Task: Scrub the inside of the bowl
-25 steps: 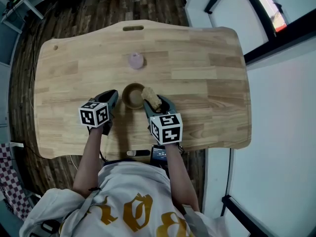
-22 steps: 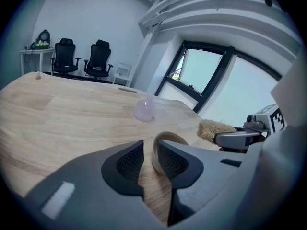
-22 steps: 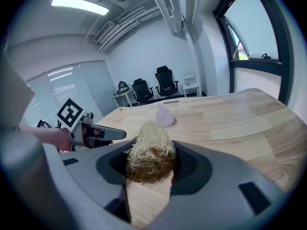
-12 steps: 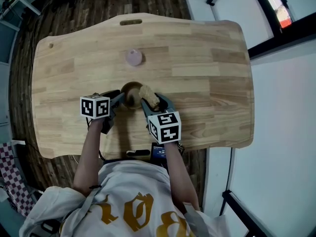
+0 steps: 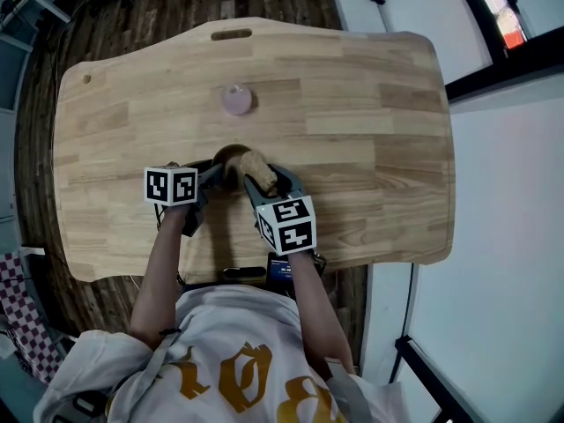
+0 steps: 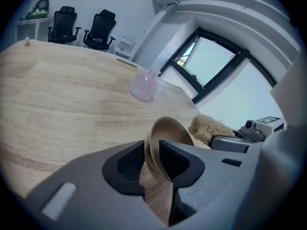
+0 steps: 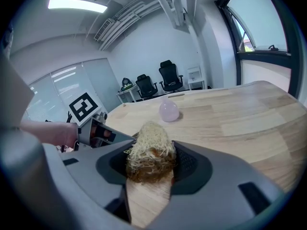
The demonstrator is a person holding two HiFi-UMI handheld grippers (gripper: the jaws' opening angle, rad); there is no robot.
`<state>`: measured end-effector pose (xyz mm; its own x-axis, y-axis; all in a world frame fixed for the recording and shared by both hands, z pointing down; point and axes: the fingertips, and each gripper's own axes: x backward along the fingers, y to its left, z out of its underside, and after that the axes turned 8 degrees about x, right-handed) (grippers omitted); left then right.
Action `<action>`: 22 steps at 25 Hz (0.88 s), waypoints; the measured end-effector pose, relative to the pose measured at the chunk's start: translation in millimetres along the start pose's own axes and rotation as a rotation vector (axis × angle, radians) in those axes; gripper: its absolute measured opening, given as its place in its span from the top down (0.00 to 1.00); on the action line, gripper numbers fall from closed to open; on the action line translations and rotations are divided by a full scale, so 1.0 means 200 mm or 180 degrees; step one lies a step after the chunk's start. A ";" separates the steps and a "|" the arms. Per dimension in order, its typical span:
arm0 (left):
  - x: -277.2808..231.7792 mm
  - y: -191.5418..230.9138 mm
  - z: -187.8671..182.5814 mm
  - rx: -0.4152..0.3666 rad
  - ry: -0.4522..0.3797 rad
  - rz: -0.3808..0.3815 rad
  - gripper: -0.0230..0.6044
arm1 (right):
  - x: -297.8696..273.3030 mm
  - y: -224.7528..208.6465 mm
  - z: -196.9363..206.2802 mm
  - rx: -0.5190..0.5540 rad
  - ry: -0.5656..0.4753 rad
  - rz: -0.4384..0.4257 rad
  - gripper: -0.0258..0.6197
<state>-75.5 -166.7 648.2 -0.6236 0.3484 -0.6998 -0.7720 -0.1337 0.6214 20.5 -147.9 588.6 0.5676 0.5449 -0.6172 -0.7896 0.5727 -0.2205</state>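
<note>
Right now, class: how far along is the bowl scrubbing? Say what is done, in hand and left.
Done: the left gripper is shut on the bowl at its rim, and the right gripper is shut on the scrubber. In hand: the scrubber sits at the bowl's edge. Left: the scrubbing inside; no view shows it touching the inside yet.

Two hand-held grippers (image 5: 214,175) (image 5: 263,183), one bowl (image 5: 228,159), one scrubber (image 5: 255,166), one pink object (image 5: 235,100), one table (image 5: 370,148).

Bright, even daylight from the window (image 6: 211,66) and a ceiling strip light (image 7: 76,5); gripper views bulge fisheye, corners black.
</note>
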 end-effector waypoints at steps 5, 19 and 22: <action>-0.01 0.00 0.01 0.0029 0.0015 -0.0003 0.81 | -0.01 0.01 0.01 0.0022 0.0010 -0.0006 0.65; 0.03 -0.03 -0.01 -0.0072 -0.0059 -0.0145 0.90 | 0.01 0.07 0.06 0.0170 0.0098 -0.0038 0.65; 0.05 -0.07 -0.02 -0.0175 -0.0088 -0.0159 0.90 | 0.03 0.08 0.05 0.0194 0.0115 -0.0027 0.66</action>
<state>-71.8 -165.1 630.2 -0.5812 0.3813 -0.7189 -0.8081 -0.1660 0.5652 14.0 -129.1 589.2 0.5646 0.5181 -0.6425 -0.7685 0.6140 -0.1801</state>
